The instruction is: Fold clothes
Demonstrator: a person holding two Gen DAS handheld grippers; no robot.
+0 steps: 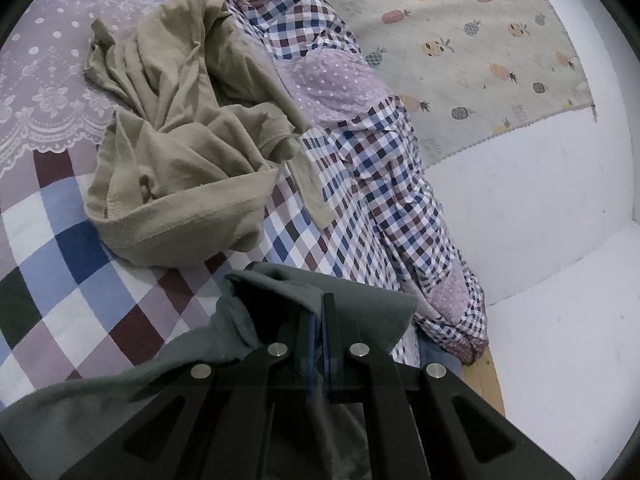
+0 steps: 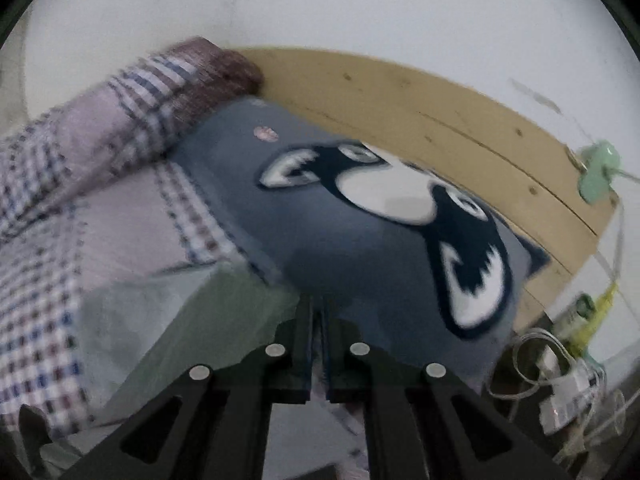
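Observation:
A grey-green garment (image 1: 120,400) drapes over my left gripper (image 1: 323,300), which is shut on a fold of it low over the bed. Beyond it a beige garment (image 1: 180,140) lies crumpled on the checked bedsheet (image 1: 60,260). The right wrist view is blurred. In it my right gripper (image 2: 319,304) is shut, and the edge of the same grey-green garment (image 2: 180,328) runs taut from its fingertips down to the lower left. That gripper hangs over a blue-grey pillow (image 2: 360,248) printed with a dog's face.
A rolled checked duvet (image 1: 384,168) lies along the bed's right side against the white wall (image 1: 540,200), where a pineapple-print cloth (image 1: 460,40) hangs. A wooden headboard (image 2: 440,108) stands behind the pillow. White cables and a charger (image 2: 560,380) lie at the right.

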